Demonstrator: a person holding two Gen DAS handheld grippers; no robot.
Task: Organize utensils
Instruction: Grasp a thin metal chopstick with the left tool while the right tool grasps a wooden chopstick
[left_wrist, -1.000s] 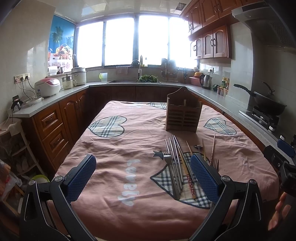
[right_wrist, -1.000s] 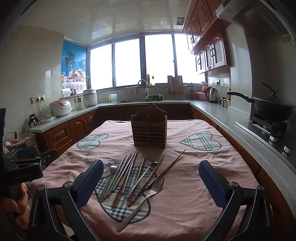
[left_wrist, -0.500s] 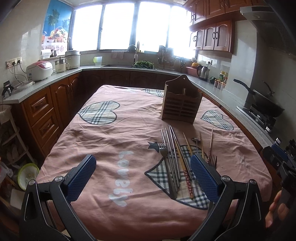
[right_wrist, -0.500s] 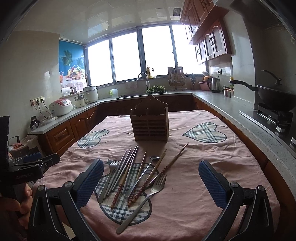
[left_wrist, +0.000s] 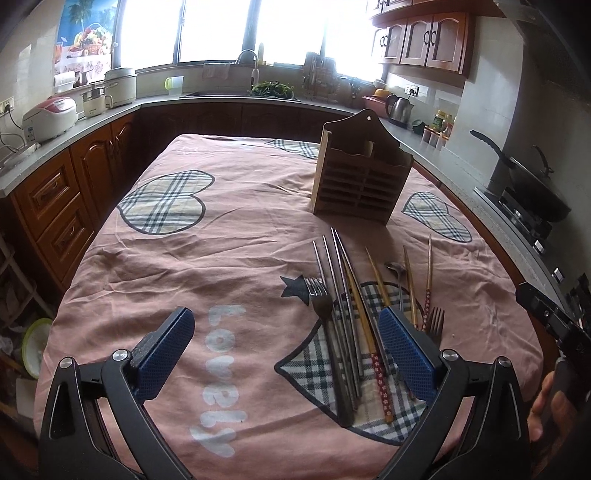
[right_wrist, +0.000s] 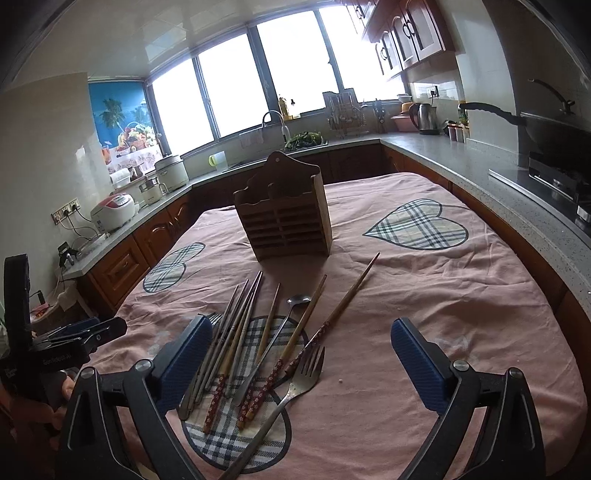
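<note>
1. Left wrist view: left tongs (left_wrist: 282, 341) spread wide, empty, hovering over the cloth-covered bench (left_wrist: 184, 266). Utensil pile (left_wrist: 354, 317) lying packed side by side just ahead, partly behind the right-hand pad. Likely trouble: pinching several metal chopsticks (left_wrist: 338, 280) together with the near fork (left_wrist: 321, 299), since all touch. Loose, wrinkled cloth (left_wrist: 236, 229) could bunch up under a low pad.
2. Right wrist view: right tongs (right_wrist: 301, 354) wide but closing, nothing pressed between the pads yet; long fork (right_wrist: 291, 391) and patterned chopsticks (right_wrist: 273, 373) crossing in the gap. Lifting one could drag or flick the others. Thin, flat handles may slip out. Wooden holder (right_wrist: 284, 218) standing well beyond, narrow compartments; a tilted utensil could catch its rim or tip it.
</note>
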